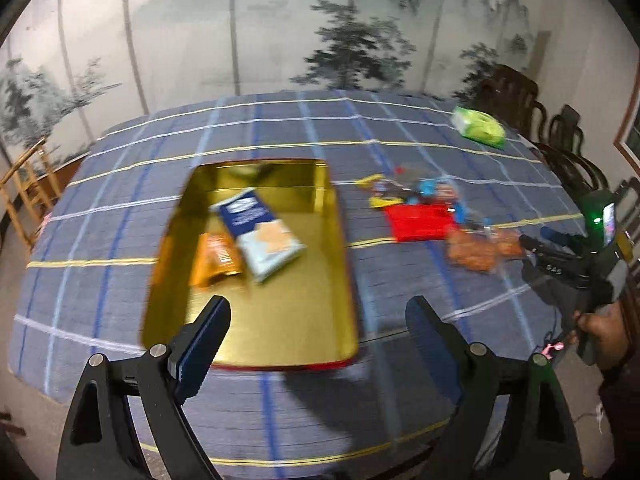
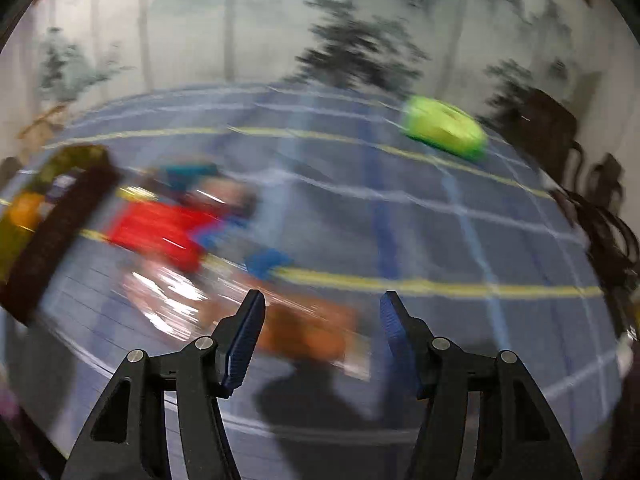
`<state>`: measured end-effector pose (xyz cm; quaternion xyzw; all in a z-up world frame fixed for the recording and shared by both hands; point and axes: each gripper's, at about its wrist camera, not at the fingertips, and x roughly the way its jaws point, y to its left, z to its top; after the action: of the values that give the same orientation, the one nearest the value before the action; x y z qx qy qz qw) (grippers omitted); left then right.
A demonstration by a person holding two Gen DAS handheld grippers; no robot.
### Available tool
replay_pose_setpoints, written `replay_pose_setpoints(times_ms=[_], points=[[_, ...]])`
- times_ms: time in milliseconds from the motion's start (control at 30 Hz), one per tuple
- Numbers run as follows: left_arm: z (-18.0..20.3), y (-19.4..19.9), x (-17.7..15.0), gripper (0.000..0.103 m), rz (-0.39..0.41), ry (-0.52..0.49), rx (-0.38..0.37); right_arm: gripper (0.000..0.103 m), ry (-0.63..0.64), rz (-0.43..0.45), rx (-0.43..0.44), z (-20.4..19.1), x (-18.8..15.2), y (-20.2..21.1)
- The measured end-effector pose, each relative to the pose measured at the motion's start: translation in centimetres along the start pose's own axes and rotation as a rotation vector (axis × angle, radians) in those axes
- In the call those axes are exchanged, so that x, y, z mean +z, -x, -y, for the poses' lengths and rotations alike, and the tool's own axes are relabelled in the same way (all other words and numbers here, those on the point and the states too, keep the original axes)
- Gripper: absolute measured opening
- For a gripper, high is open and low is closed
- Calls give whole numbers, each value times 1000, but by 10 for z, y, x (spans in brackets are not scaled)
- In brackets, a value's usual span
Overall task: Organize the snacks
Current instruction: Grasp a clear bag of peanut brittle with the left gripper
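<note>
Plaid tablecloth (image 1: 280,128): gold tin (image 1: 328,240) holds 2 snack packs (image 1: 264,236) (blurred); left gripper (image 1: 320,320), right gripper (image 2: 322,304) both agape, empty.

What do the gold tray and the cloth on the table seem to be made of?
The tray looks like thin metal with a shiny gold finish: its walls reflect light. The cloth looks like woven fabric, matte blue-grey with checked lines; blur hides finer detail.
</note>
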<state>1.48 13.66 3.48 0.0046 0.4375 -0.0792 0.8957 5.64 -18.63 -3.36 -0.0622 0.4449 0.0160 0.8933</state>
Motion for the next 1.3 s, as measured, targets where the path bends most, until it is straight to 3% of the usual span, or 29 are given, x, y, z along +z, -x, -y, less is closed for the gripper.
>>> replay_pose_setpoints(times_ms=[133, 267, 333, 467, 600, 767, 900, 967, 1100, 1233, 1267, 1300], points=[[37, -15, 7, 87, -44, -63, -95, 62, -92, -10, -2, 48, -18, -9], [76, -47, 12, 87, -149, -73, -191, 63, -122, -5, 28, 67, -24, -17], [89, -64, 17, 87, -192, -18, -197, 66, -118, 0, 33, 70, -26, -20], [107, -106, 30, 79, -328, 198, -302, 69, -144, 9, 87, 81, -33, -20], [126, -142, 44, 68, -435, 332, -271, 70, -154, 32, 139, 82, -34, -17], [135, -173, 55, 67, -499, 460, -180, 71, -159, 59, 206, 85, -35, -14], [144, -183, 62, 69, -493, 489, -92, 71, -197, 79, 260, 93, -35, -12], [150, -187, 64, 75, -482, 499, -60, 72, -215, 86, 281, 97, -36, -11], [171, -194, 66, 76, -468, 422, 25, 74, -248, 99, 326, 103, -37, -11], [178, -186, 60, 57, -421, 367, 90, 76, -276, 101, 355, 109, -37, -13], [176, -182, 57, 44, -405, 360, 83, 76, -284, 98, 362, 110, -37, -14], [174, -179, 54, 38, -389, 348, 63, 76, -291, 96, 365, 111, -37, -14]])
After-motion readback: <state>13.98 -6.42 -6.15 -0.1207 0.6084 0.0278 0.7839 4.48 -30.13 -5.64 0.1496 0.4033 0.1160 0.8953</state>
